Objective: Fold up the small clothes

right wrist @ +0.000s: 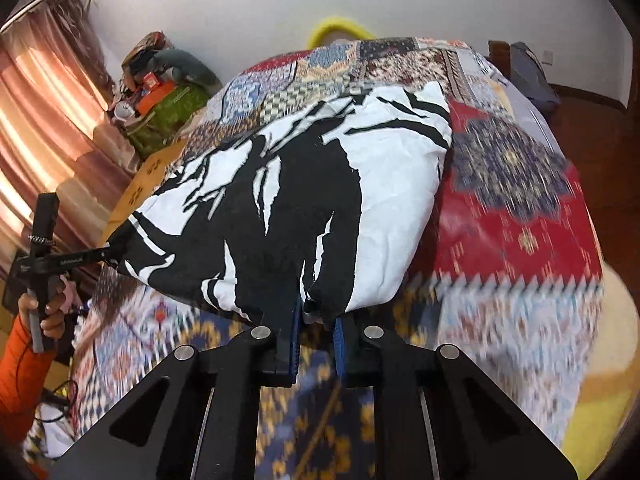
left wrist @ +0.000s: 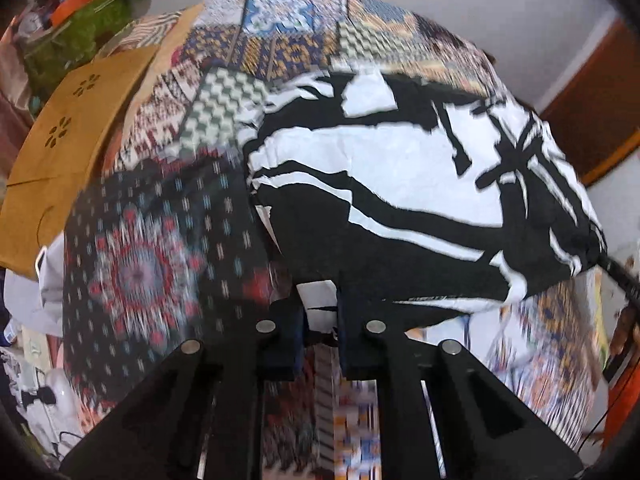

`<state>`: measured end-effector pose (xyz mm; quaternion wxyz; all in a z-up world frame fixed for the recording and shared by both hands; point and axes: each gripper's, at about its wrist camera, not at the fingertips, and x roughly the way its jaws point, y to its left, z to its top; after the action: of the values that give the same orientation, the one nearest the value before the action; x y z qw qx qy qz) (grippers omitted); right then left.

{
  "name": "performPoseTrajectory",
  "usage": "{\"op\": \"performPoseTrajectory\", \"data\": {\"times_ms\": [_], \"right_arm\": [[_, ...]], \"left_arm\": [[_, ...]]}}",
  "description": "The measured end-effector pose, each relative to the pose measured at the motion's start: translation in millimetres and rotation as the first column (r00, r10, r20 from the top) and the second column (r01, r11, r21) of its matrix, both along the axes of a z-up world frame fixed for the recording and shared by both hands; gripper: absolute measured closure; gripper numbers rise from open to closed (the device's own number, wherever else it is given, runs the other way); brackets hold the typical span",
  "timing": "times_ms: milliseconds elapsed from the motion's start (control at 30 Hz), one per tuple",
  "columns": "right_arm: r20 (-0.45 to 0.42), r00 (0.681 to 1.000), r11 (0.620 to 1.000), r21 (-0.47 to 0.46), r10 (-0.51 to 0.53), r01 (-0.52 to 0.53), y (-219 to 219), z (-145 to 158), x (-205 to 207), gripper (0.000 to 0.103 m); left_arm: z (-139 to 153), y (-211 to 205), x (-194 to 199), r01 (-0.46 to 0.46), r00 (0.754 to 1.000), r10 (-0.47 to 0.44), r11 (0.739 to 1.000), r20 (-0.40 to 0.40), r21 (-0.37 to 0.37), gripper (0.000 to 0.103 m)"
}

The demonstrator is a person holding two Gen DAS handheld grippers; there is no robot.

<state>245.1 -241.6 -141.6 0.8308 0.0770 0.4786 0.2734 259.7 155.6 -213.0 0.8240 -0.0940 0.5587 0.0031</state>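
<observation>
Patchwork bedding [right wrist: 520, 208] is blurring beneath us on the bed as we are holding the garment [right wrist: 304, 200] between us: left claw [left wrist: 322, 316] and right claw [right wrist: 316, 320] each pinching an edge. Mid-fold, probably; next, laying those edges down aligned.

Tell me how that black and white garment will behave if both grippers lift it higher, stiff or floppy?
Probably floppy: the black and white garment is creased and drapes between the left hand-held gripper and right hand-held gripper, each pinching an edge. It looks like thin, light cloth, so the unheld middle would likely sag toward the patchwork bedspread. Its bunched folds may slip loose.
</observation>
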Motion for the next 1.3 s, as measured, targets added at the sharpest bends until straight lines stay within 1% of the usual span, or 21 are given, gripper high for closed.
{"op": "performPoseTrajectory", "data": {"times_ms": [67,100,133,200,233,333,433,500,600,733,800,833,900,933,967,1000,1100,1233,1300], "right_arm": [[-0.016,1.000,1.000,-0.018,-0.001,0.001,-5,-5,-9,0.091],[-0.020,1.000,1.000,-0.031,0.001,-0.001,-6,-8,-13,0.090],[-0.030,1.000,0.999,-0.045,0.004,-0.005,-6,-10,-17,0.089],[-0.036,0.999,0.997,-0.074,-0.005,0.002,-9,-12,-24,0.086],[-0.028,0.999,0.996,-0.088,-0.015,0.012,-12,-11,-27,0.086],[0.008,0.999,0.990,-0.129,-0.053,0.054,-19,0,-33,0.084],[0.081,0.993,0.982,-0.160,-0.087,0.099,-27,20,-35,0.083],[0.121,0.988,0.980,-0.161,-0.097,0.116,-28,33,-35,0.075],[0.178,0.980,0.983,-0.148,-0.084,0.111,-20,51,-30,0.070],[0.222,0.975,0.988,-0.143,-0.026,0.059,7,64,-15,0.066],[0.235,0.972,0.990,-0.142,0.011,0.024,24,66,-4,0.064],[0.240,0.970,0.990,-0.143,0.035,0.000,37,65,3,0.064],[0.237,0.969,0.988,-0.146,0.075,-0.041,56,61,10,0.062],[0.234,0.968,0.988,-0.147,0.089,-0.056,64,58,15,0.060],[0.228,0.968,0.986,-0.152,0.108,-0.074,76,53,21,0.054],[0.224,0.967,0.983,-0.159,0.123,-0.088,88,48,27,0.052],[0.197,0.964,0.972,-0.184,0.181,-0.145,121,32,44,0.051],[0.149,0.959,0.950,-0.237,0.241,-0.202,156,5,67,0.051],[0.124,0.961,0.943,-0.260,0.247,-0.208,162,-5,77,0.051]], "left_arm": [[-7,-5,-15,0.020,1.000,-0.020,1.000,-0.014,0.004,0.090],[-12,-7,-21,0.030,0.999,-0.030,1.000,-0.021,0.005,0.088],[-15,-9,-27,0.037,0.999,-0.036,0.999,-0.025,0.023,0.086],[-17,-13,-36,0.037,0.999,-0.036,0.996,-0.018,0.085,0.076],[-16,-14,-40,0.036,0.999,-0.035,0.992,-0.011,0.118,0.074],[-7,-8,-45,0.027,1.000,-0.029,0.986,0.004,0.167,0.070],[5,0,-42,-0.002,1.000,-0.005,0.978,0.029,0.208,0.064],[18,9,-39,-0.035,0.997,0.019,0.972,0.069,0.231,0.055],[36,18,-30,-0.065,0.992,0.039,0.974,0.123,0.219,0.046],[55,17,-4,-0.073,0.986,0.039,0.976,0.163,0.207,0.043],[62,10,9,-0.061,0.983,0.024,0.977,0.181,0.204,0.036],[65,6,17,-0.051,0.981,0.012,0.978,0.192,0.201,0.034],[66,-2,32,-0.031,0.979,-0.010,0.980,0.204,0.195,0.026],[65,-8,40,-0.019,0.978,-0.022,0.981,0.206,0.192,0.025],[64,-13,46,-0.009,0.978,-0.031,0.982,0.206,0.189,0.023],[60,-19,55,0.004,0.979,-0.041,0.983,0.199,0.183,0.023],[43,-37,81,0.053,0.984,-0.079,0.985,0.161,0.162,0.022],[16,-58,109,0.109,0.986,-0.130,0.977,0.105,0.185,0.022],[2,-64,120,0.134,0.985,-0.151,0.973,0.079,0.188,0.022]]}}
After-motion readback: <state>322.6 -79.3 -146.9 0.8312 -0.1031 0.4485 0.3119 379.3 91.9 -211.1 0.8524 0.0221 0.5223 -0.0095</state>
